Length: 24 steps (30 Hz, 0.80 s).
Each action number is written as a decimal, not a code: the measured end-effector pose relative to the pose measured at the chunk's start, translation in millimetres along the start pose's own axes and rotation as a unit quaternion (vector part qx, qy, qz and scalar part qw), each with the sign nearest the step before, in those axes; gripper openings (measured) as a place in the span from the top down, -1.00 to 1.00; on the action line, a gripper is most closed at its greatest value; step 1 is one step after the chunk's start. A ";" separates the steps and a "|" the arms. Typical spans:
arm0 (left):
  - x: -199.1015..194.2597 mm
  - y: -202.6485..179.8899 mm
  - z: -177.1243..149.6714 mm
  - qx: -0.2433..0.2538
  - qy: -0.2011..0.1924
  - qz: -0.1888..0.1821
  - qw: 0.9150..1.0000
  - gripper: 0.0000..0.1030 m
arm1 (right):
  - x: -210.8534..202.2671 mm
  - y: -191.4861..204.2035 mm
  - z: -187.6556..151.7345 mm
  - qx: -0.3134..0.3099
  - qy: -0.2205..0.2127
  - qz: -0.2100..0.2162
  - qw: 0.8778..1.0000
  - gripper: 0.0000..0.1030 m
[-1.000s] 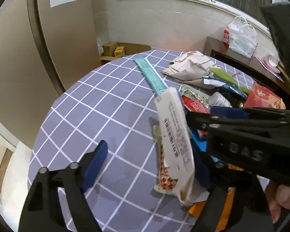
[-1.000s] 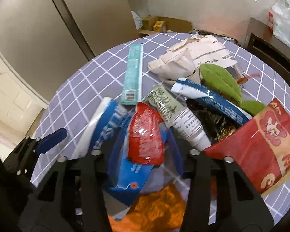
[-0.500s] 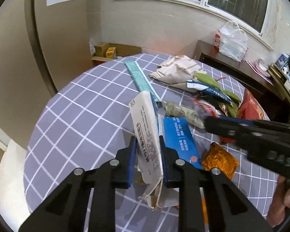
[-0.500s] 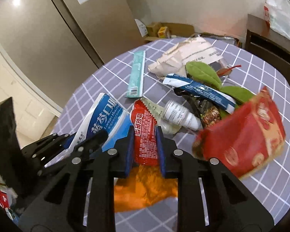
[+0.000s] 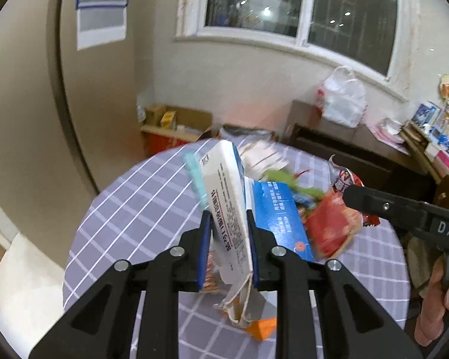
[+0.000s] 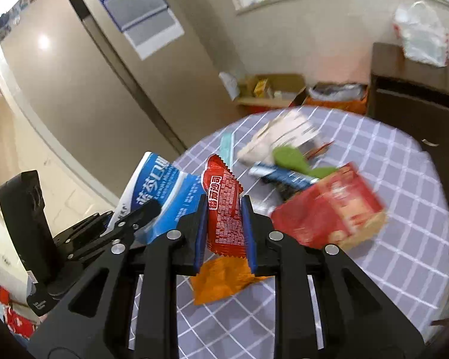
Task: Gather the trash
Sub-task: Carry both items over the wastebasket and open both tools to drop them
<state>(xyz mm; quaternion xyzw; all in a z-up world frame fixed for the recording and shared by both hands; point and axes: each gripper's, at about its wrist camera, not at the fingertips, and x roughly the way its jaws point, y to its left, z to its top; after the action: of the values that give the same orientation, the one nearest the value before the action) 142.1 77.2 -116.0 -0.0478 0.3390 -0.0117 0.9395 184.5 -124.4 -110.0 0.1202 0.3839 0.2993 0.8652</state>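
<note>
The white and blue box [image 5: 227, 206] stands on edge between my left gripper's [image 5: 228, 248] blue pads, clamped tight and clear of the table [image 5: 128, 209]; the red wrapper [image 6: 224, 209] sits pinched the same way in my right gripper [image 6: 223, 230]. Both grips look firm, so I carry them level and slow, since the box's torn flap hangs loose below. The orange packet [image 6: 221, 281], red bag [image 6: 329, 212] and other litter wait on the cloth for later trips.

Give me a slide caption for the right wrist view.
Right gripper clamps a red crinkle-edged snack wrapper above the checked purple tablecloth strewn with trash.
</note>
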 end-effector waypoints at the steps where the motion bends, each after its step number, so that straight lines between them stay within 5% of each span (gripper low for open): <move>1: -3.4 -9.0 4.3 0.006 -0.005 -0.008 1.000 0.60 | -8.4 -3.2 1.0 0.002 -0.007 -0.003 1.000 0.58; 15: -6.5 -177.9 28.0 0.092 -0.033 -0.123 0.988 0.59 | -165.9 -134.9 -12.9 0.099 -0.126 -0.124 0.979 0.58; 24: 48.6 -314.2 -16.7 0.181 0.057 -0.201 0.961 0.59 | -219.5 -250.8 -80.7 0.225 -0.127 -0.202 0.945 0.58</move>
<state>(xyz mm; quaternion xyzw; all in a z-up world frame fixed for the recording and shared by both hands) 172.1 -239.5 -128.9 0.0566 0.3673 -0.2641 0.8901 116.4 -458.6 -144.3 0.2682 0.3443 0.0062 0.8997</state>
